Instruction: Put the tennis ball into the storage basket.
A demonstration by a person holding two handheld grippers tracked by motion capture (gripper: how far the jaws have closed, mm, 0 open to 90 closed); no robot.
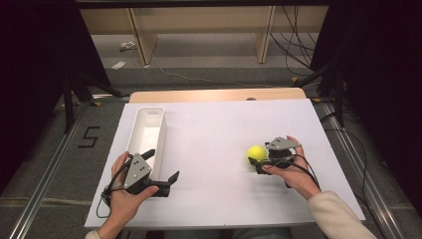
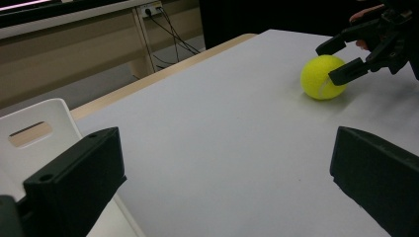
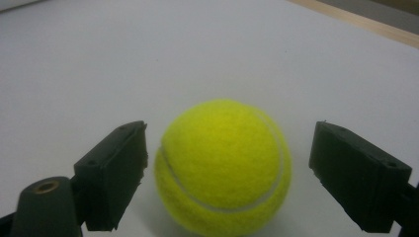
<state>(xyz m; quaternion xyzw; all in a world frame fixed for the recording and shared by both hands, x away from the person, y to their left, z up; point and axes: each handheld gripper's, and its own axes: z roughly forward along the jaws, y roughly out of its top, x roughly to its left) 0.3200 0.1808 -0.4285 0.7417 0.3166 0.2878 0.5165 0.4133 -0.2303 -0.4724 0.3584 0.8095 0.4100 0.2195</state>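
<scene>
Fuzzy yellow tennis ball point(image 3: 223, 167) sat between the spread right gripper point(image 3: 227, 173); left gripper point(image 2: 222, 182) gaped over bare white worktop point(image 1: 219, 124).

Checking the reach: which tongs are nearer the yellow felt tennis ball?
Right. The right tongs straddle the yellow felt tennis ball, open; the left tongs sit apart beside the white plastic bin.

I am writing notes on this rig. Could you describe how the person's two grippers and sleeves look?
Each hand holds a black two-jaw gripper: the left gripper and the right gripper. Both carry a grey three-cornered plate on top, and a thin dark cable trails from each. The jaws are blocky black pieces with small round holes. On the right arm there is a cream sleeve.
</scene>
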